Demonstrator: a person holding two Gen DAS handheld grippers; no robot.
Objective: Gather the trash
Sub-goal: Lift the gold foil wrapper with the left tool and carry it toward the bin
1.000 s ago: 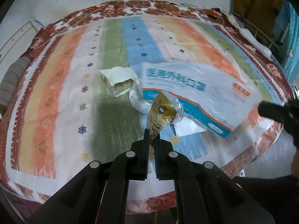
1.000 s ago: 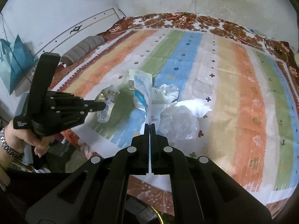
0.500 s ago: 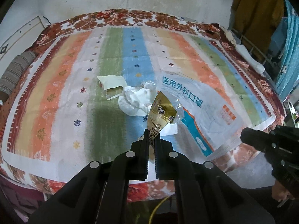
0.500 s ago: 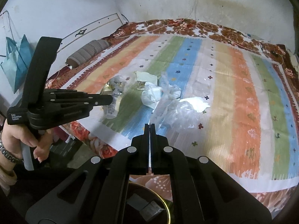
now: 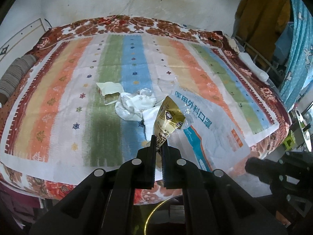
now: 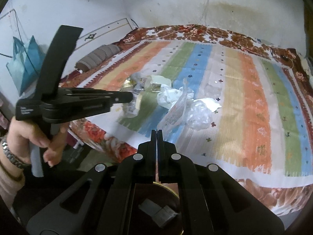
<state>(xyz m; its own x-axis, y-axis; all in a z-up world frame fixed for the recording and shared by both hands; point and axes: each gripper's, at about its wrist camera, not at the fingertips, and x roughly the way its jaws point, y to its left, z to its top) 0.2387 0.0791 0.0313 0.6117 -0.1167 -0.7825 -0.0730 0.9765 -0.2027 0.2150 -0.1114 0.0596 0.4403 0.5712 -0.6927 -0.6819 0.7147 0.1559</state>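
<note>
Wrapper (image 5: 169, 119), gold, crinkled, pinched by left gripper (image 5: 158, 145) above the bed (image 5: 58, 101).
Right gripper (image 6: 157, 135) clamps the mask bag (image 6: 175, 113), lifted off the bed.

My count: two grippers, left gripper (image 5: 160, 143) and right gripper (image 6: 156, 135); one gold wrapper (image 5: 169, 119); one printed mask bag (image 5: 207, 129); one striped bedspread (image 5: 64, 90).

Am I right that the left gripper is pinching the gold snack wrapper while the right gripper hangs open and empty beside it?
Not quite. The left gripper does pinch the gold snack wrapper, but the right gripper is not open or empty: in the right wrist view its jaws are closed on an edge of the blue and white mask bag, which is lifted off the striped bedspread.
</note>
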